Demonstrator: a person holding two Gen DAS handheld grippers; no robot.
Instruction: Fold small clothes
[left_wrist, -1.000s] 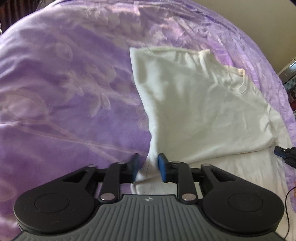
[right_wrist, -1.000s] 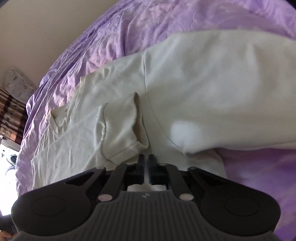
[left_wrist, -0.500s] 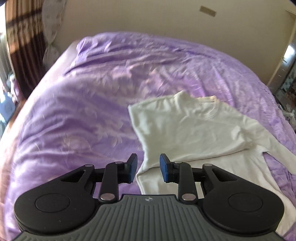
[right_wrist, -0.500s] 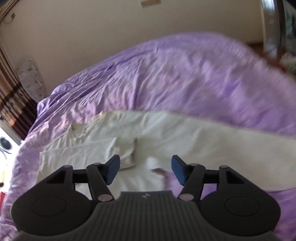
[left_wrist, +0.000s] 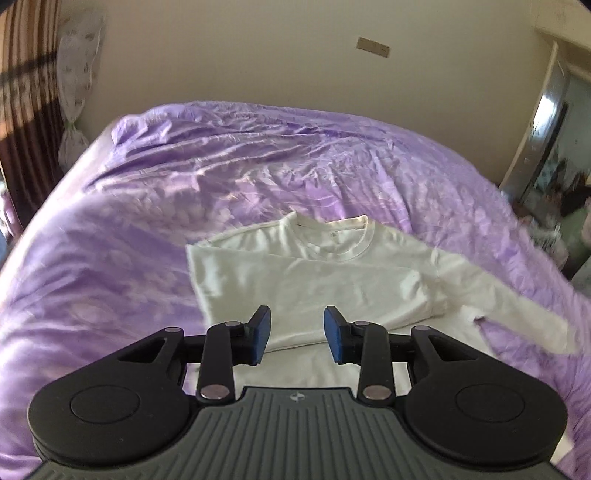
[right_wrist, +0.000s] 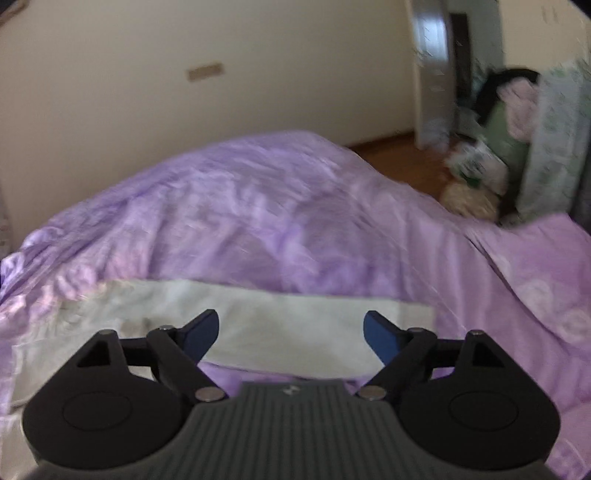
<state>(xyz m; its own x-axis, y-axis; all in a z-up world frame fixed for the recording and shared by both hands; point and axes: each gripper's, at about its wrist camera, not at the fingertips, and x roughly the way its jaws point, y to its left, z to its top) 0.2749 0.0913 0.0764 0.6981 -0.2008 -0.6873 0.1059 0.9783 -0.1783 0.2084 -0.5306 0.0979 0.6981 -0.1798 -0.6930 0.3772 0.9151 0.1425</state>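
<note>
While lying flat on purple bedspread (left_wrist: 258, 177), white shirt (left_wrist: 317, 280) partly folded: one side turned over the body, collar toward far wall (left_wrist: 295, 55), one long sleeve stretched out to the right. Left gripper (left_wrist: 296, 338) held above near edge of shirt, jaws opening, nothing between blue pads (left_wrist: 260, 334), no cloth touched. Right gripper (right_wrist: 291, 334) above sleeve (right_wrist: 280, 332), jaws opening, near full spread, nothing grasped; view blurred. Curtain (left_wrist: 26, 110) at left of bed. Wooden floor (right_wrist: 406, 162) and piled items (right_wrist: 509, 122) beyond bed at right.
</note>
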